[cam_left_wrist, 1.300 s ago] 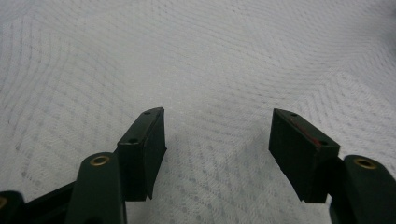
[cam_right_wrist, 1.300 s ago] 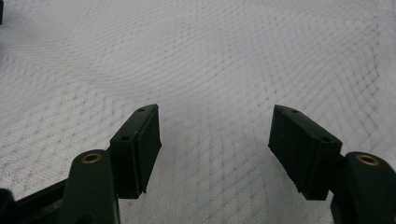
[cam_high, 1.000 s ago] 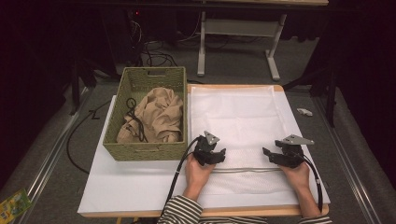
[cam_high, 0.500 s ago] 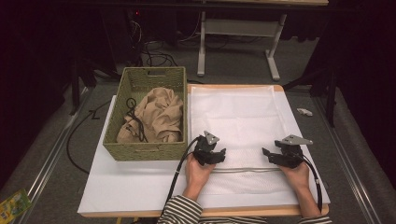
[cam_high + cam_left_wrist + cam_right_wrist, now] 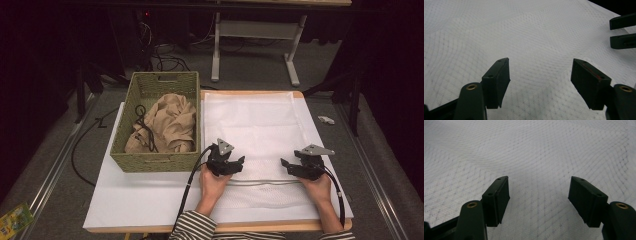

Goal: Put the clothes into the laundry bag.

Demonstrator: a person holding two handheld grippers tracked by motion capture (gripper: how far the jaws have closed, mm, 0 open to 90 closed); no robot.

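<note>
A white mesh cloth lies spread flat over the right half of the table, with a raised fold running between the two hands. My left gripper rests low over its near left part and points right. Its jaws have just been opening a little, and they stand open over bare mesh with nothing between them. My right gripper faces it from the right, open, with only mesh beneath. The right gripper's fingertips show at the top right of the left gripper view.
A green woven basket stands at the table's left and holds a crumpled beige cloth and a black cord. The white tabletop runs in front of it. A small white object lies on the floor to the right.
</note>
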